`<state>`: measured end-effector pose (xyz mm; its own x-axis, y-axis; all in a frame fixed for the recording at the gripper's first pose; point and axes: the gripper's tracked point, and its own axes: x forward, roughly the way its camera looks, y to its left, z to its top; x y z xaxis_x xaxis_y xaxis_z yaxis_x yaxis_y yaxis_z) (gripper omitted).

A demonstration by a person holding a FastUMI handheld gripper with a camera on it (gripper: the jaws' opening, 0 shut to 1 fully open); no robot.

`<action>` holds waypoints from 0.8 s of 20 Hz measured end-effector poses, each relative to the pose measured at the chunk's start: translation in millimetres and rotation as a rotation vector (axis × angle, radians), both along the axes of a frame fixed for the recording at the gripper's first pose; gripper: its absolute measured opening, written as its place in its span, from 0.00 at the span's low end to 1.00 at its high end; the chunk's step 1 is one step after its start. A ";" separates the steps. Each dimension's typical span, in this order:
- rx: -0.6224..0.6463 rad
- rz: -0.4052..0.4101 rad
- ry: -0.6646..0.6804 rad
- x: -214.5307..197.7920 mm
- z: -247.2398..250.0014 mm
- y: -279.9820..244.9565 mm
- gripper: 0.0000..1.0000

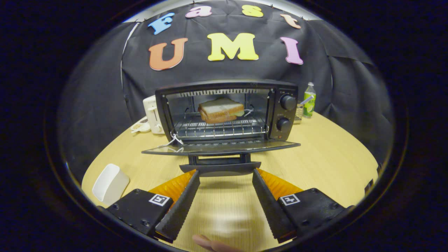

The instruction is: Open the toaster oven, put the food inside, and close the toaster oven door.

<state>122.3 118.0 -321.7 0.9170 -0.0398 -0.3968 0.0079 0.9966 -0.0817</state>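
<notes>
The gripper (225, 173) was spread wide, its two fingers reaching forward over a pale wooden table (325, 157) with nothing held between them. Their tips flanked the handle (220, 168) of the toaster oven's door (220, 147), one at each end; whether they actually touched the handle could not be told.

The toaster oven (227, 112) sat just beyond the fingers, its glass door folded down flat toward the near side. Inside, on the wire rack (217, 127), rested the food, a sandwich (221, 109) of sliced bread. Two round knobs (287, 102) ran down the oven's right panel.

To the oven's left, a white appliance (151, 113) was half hidden behind it (a small dish in front of that was too small to make out). To the far right stood a green bottle (309, 99), with something blurred beside it. A white dish (110, 183) lay near the left finger. At the very near edge, a person's fingertip (206, 242) was cut off.
</notes>
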 end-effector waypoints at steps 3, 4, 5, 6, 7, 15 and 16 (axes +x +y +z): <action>-0.051 0.023 -0.078 9.2 17.9 2.4 0.99; -0.052 0.026 -0.095 12.0 23.3 2.8 0.98; -0.048 0.027 -0.105 13.3 27.8 3.6 0.98; -0.039 0.028 -0.114 16.4 30.7 4.0 0.98; -0.033 0.029 -0.127 19.5 35.4 5.1 0.98; -0.016 0.006 -0.133 39.2 46.5 2.0 0.98; -0.008 0.011 -0.123 39.0 45.5 5.0 0.98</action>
